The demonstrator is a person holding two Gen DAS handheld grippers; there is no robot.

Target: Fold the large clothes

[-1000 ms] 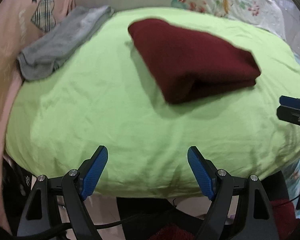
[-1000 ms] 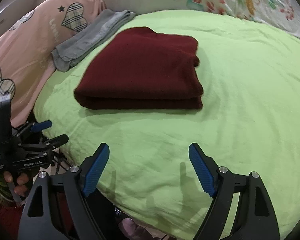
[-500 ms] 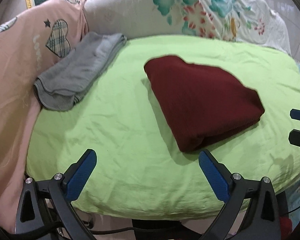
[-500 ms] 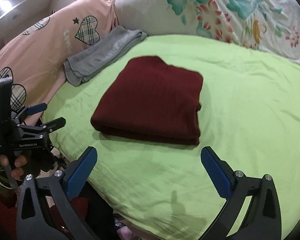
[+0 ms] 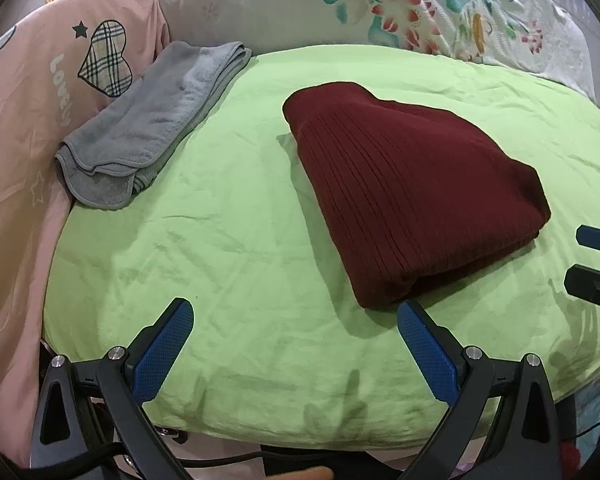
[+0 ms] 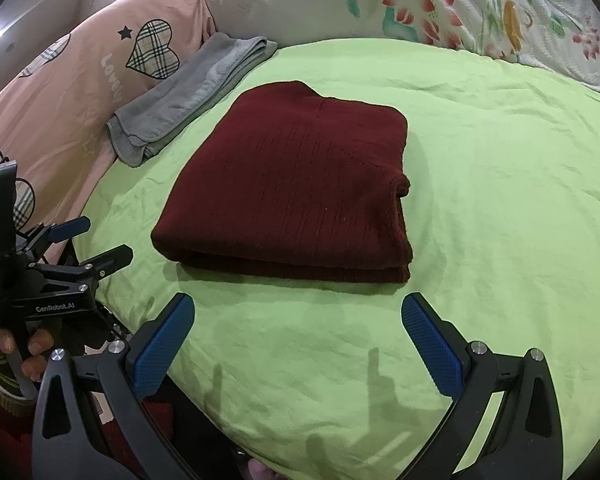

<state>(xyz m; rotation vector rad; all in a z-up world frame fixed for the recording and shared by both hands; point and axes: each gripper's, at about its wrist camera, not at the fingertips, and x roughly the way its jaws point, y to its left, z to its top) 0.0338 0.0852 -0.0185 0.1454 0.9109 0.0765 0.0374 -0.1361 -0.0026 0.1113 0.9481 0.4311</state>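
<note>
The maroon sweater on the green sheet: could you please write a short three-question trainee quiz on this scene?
1. True or false: the maroon sweater lies folded on the green sheet.
2. What touches the sweater? A) the left gripper B) the right gripper C) neither
3. Fill in: the grey towel lies at the sheet's edge against the ____ bedding with plaid hearts.

Key: 1 true; 2 C, both stand open and empty, short of it; 3 pink.
</note>
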